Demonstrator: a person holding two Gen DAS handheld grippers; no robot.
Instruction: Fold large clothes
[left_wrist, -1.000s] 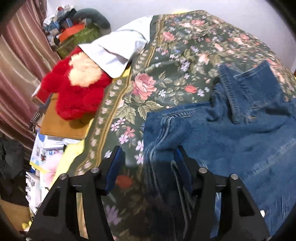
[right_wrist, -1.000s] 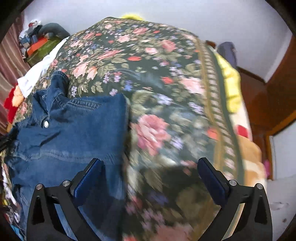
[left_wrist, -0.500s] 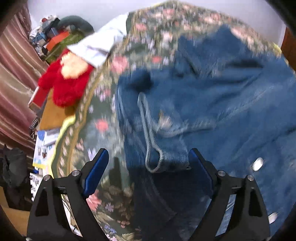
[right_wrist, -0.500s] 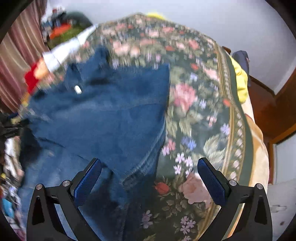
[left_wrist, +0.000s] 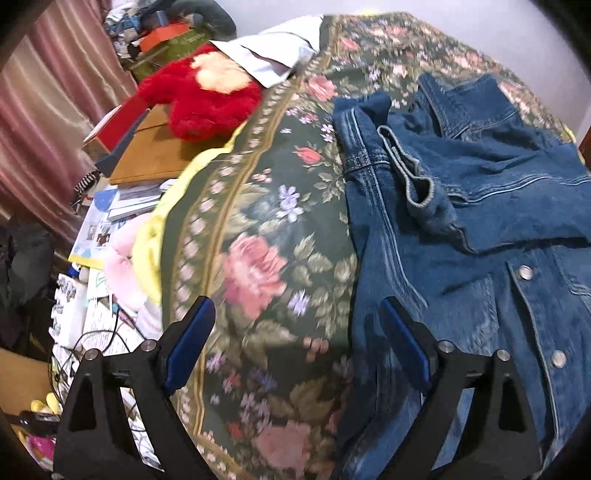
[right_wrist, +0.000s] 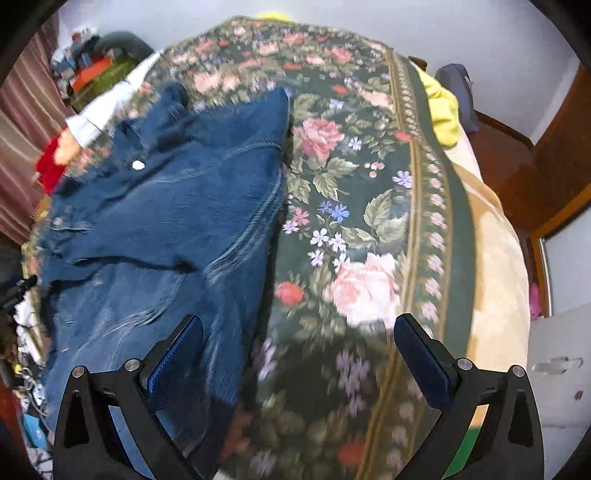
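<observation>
A blue denim jacket (left_wrist: 461, 229) lies on a dark green floral bedspread (left_wrist: 258, 229), its sleeves folded in over the body and metal snaps showing. My left gripper (left_wrist: 297, 336) is open and empty above the bedspread, its right finger over the jacket's left edge. In the right wrist view the jacket (right_wrist: 166, 221) lies to the left, and my right gripper (right_wrist: 297, 350) is open and empty above the jacket's right edge and the bedspread (right_wrist: 362, 221).
A red plush toy (left_wrist: 207, 92), a white cloth (left_wrist: 273, 55), boxes and papers (left_wrist: 122, 206) crowd the bed's left side. A yellow cloth (right_wrist: 443, 107) and beige blanket (right_wrist: 491, 277) lie at the right edge, with a wooden door (right_wrist: 554, 155) beyond.
Both grippers have pulled back from the jacket with jaws wide. The left gripper has let go of the sleeve, which now lies folded over the jacket's body.
</observation>
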